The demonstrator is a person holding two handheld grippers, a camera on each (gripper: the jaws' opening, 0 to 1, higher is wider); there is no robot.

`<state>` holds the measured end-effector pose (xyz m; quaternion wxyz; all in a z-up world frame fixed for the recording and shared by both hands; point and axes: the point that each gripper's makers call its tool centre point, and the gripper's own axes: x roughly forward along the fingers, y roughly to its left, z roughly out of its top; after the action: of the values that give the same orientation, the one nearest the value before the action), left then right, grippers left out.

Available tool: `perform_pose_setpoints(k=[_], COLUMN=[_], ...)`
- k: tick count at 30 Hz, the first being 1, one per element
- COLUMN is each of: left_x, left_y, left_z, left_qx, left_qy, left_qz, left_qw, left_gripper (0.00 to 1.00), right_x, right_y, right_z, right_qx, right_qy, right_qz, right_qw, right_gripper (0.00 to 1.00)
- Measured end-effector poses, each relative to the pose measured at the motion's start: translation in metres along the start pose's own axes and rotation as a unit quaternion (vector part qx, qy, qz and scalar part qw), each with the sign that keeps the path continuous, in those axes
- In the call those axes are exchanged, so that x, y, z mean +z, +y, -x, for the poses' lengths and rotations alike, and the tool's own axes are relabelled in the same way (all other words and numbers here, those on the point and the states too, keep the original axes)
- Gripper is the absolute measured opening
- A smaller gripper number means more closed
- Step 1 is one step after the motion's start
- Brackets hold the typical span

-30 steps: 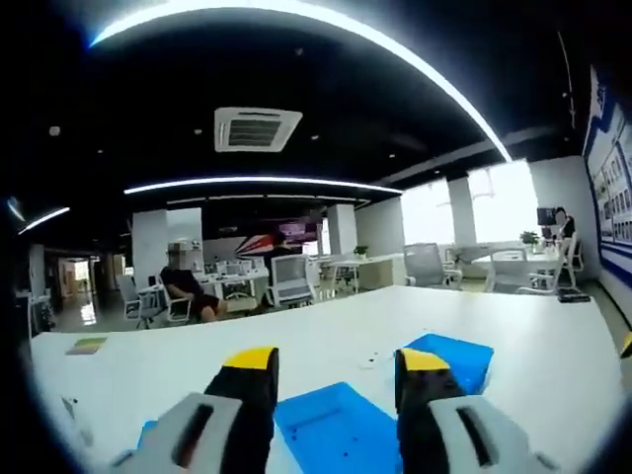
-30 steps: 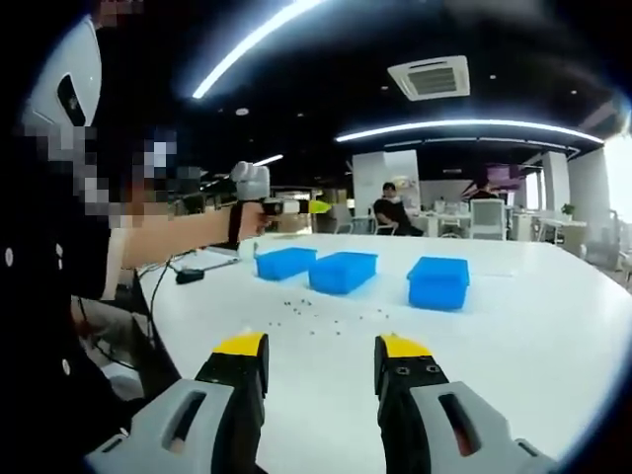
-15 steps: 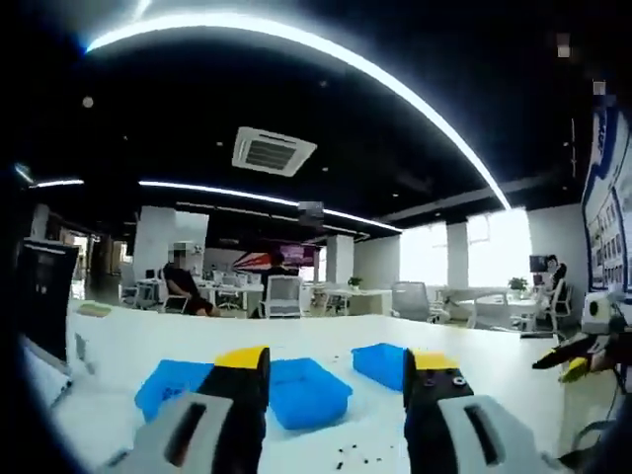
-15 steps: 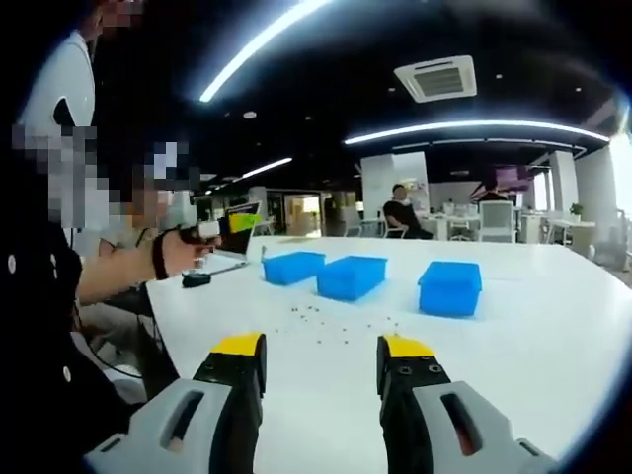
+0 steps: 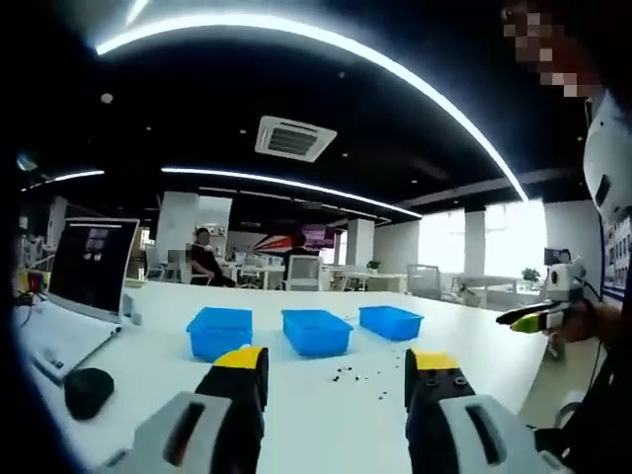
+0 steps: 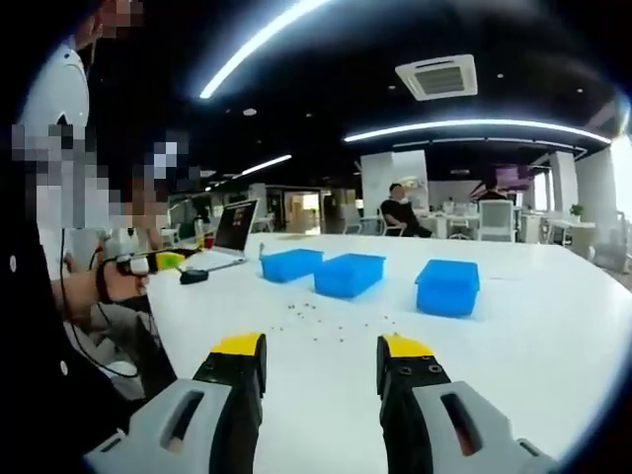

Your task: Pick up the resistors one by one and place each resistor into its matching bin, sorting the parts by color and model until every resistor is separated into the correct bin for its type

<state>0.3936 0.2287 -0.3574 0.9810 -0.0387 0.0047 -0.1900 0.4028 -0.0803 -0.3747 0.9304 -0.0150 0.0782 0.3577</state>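
Observation:
Three blue bins stand in a row on the white table (image 5: 326, 415): left bin (image 5: 219, 330), middle bin (image 5: 316, 330), right bin (image 5: 391, 321). Small dark resistors (image 5: 357, 374) lie scattered in front of them. My left gripper (image 5: 334, 367) is held open above the table's near side, nothing between its yellow-tipped jaws. In the right gripper view the same bins (image 6: 348, 273) and resistors (image 6: 316, 318) lie ahead, and my right gripper (image 6: 321, 353) is open and empty. Each gripper shows at the edge of the other's view: the right gripper (image 5: 538, 316), the left gripper (image 6: 153, 263).
An open laptop (image 5: 89, 272) and a dark mouse (image 5: 87, 389) sit at the table's left end. A person sits at a far desk (image 5: 204, 265). White chairs and desks fill the background. The table (image 6: 513, 326) stretches wide beyond the bins.
The left gripper has pulled back from the bins and swung left, bringing the laptop and all three bins into view. The right gripper has barely moved.

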Motion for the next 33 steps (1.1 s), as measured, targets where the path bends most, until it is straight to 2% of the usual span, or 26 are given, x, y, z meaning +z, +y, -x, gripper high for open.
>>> perform_pose_setpoints(k=[2, 6, 9, 11, 12, 13, 15, 18, 20, 22, 23, 24, 25, 27, 28, 29, 31, 32, 33], left_x=[0.001, -0.008, -0.021, -0.032, -0.039, -0.048, -0.054, -0.062, -0.066, -0.07, -0.073, -0.077, -0.079, -0.082, -0.083, -0.086, -0.091, -0.094, -0.098], left_y=[-0.003, -0.008, -0.013, -0.011, -0.011, -0.014, -0.013, -0.014, -0.019, -0.022, -0.025, -0.03, -0.029, -0.033, -0.034, -0.037, -0.045, -0.05, -0.054], left_z=[-0.005, -0.019, -0.034, -0.046, -0.051, -0.057, -0.07, -0.088, -0.1, -0.109, -0.112, -0.117, -0.123, -0.134, -0.138, -0.143, -0.15, -0.153, -0.153], left_qx=[-0.007, -0.019, -0.036, -0.027, -0.028, -0.036, -0.037, -0.044, -0.06, -0.063, -0.07, -0.078, -0.073, -0.083, -0.083, -0.088, -0.09, -0.099, -0.102], left_qy=[0.004, 0.036, 0.084, 0.121, 0.145, 0.181, 0.205, 0.254, 0.279, 0.303, 0.314, 0.339, 0.348, 0.369, 0.37, 0.383, 0.405, 0.415, 0.43], left_qz=[0.003, 0.004, 0.017, 0.034, 0.046, 0.055, 0.05, 0.039, 0.033, 0.026, 0.026, 0.021, 0.02, -0.007, -0.017, -0.032, -0.022, -0.03, -0.031], left_qw=[1.0, 0.9992, 0.9957, 0.9917, 0.988, 0.9813, 0.9767, 0.9655, 0.9577, 0.9507, 0.9466, 0.9374, 0.9345, 0.9258, 0.9251, 0.9192, 0.9094, 0.9041, 0.8966], left_gripper=[0.58, 0.57, 0.54, 0.51, 0.51, 0.51, 0.5, 0.46, 0.44, 0.42, 0.4, 0.4, 0.39, 0.37, 0.35, 0.34, 0.33, 0.32, 0.31], right_x=[0.0, 0.003, 0.003, -0.001, -0.001, 0.0, 0.0, -0.001, -0.002, -0.002, -0.002, -0.002, -0.002, -0.004, -0.005, -0.006, -0.009, -0.01, -0.011], right_y=[0.001, -0.001, -0.004, -0.011, -0.01, -0.008, -0.008, -0.008, -0.009, -0.01, -0.01, -0.01, -0.011, -0.012, -0.013, -0.013, -0.015, -0.016, -0.016], right_z=[0.0, 0.003, 0.007, 0.01, 0.011, 0.011, 0.012, 0.012, 0.012, 0.012, 0.013, 0.013, 0.014, 0.016, 0.016, 0.017, 0.018, 0.019, 0.019], right_qx=[0.002, -0.004, -0.01, -0.029, -0.032, -0.032, -0.029, -0.027, -0.027, -0.028, -0.028, -0.029, -0.029, -0.032, -0.033, -0.034, -0.037, -0.038, -0.039], right_qy=[0.0, -0.004, -0.004, 0.012, 0.015, 0.015, 0.015, 0.016, 0.016, 0.014, 0.013, 0.013, 0.012, 0.011, 0.011, 0.011, 0.013, 0.014, 0.015], right_qz=[0.001, 0.006, 0.008, 0.033, 0.047, 0.046, 0.044, 0.044, 0.044, 0.041, 0.04, 0.041, 0.04, 0.037, 0.035, 0.034, 0.031, 0.029, 0.028], right_qw=[1.0, 1.0, 0.9999, 0.999, 0.9982, 0.9984, 0.9985, 0.9986, 0.9985, 0.9987, 0.9987, 0.9987, 0.9987, 0.9988, 0.9988, 0.9988, 0.9988, 0.9988, 0.9987], right_gripper=[0.46, 0.47, 0.47, 0.47, 0.48, 0.48, 0.49, 0.49, 0.49, 0.49, 0.49, 0.49, 0.49, 0.49, 0.49, 0.49, 0.49, 0.49, 0.49])
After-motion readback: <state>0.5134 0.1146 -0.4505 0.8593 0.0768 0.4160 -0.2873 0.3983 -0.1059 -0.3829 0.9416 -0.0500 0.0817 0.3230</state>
